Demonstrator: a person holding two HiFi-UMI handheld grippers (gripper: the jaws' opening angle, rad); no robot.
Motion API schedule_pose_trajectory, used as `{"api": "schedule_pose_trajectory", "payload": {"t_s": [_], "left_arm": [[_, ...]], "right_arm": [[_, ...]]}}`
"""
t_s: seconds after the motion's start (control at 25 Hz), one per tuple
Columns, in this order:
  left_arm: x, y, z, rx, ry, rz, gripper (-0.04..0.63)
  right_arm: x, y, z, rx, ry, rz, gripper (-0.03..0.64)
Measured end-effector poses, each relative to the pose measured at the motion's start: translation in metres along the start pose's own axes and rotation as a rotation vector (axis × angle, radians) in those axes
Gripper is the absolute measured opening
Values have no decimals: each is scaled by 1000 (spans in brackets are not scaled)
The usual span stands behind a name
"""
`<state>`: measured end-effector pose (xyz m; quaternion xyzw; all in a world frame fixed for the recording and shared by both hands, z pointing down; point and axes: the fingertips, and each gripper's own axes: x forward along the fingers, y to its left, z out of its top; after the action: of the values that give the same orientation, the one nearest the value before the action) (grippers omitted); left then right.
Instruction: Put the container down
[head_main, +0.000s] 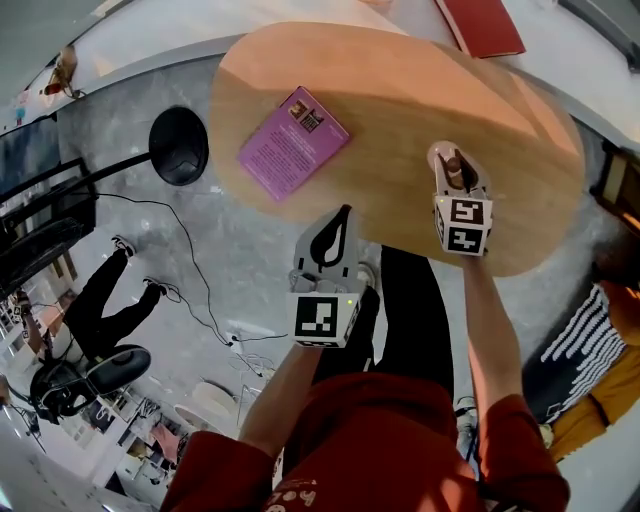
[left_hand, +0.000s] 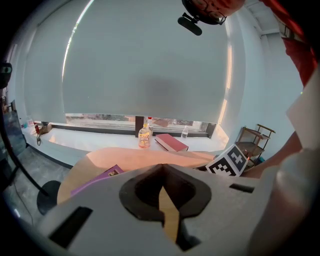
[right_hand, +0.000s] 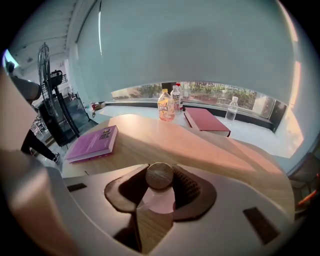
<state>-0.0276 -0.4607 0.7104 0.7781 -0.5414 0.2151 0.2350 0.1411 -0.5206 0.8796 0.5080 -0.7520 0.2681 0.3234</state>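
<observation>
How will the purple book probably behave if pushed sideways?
The purple book lies flat on the smooth wooden table, so it would probably slide, not tip. It looks thin, so likely light; near the edge, it might fall off.

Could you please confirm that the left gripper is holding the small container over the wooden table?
Not quite: it is the right gripper that holds the small container over the wooden table, as the right gripper view shows. The left gripper has nothing between its jaws.

Red sleeves (head_main: 215, 470), black trousers (head_main: 415, 320), pale grey left gripper (head_main: 341, 222) and right gripper (head_main: 457, 168), black-and-white marker cubes (head_main: 322, 318)
</observation>
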Motion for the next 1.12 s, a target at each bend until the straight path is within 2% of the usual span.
{"api": "schedule_pose_trajectory", "payload": {"t_s": [0.24,0.4,0.6,1.12], "left_arm": [[-1,-4,0,-2,-1,-2,5],[-5,-6,7,6,-17,-5,6],[-18,-6,16,11,-42,-4,6],[-75,-14,25,26,-119,-13,5]], "right_arm": [[2,1,-5,-1,15,-11,142],[-2,-1,-8,21,39,-14,198],[-17,3,-11,23,47,-11,209],[-100,40,-34,59,32,-31,209]]}}
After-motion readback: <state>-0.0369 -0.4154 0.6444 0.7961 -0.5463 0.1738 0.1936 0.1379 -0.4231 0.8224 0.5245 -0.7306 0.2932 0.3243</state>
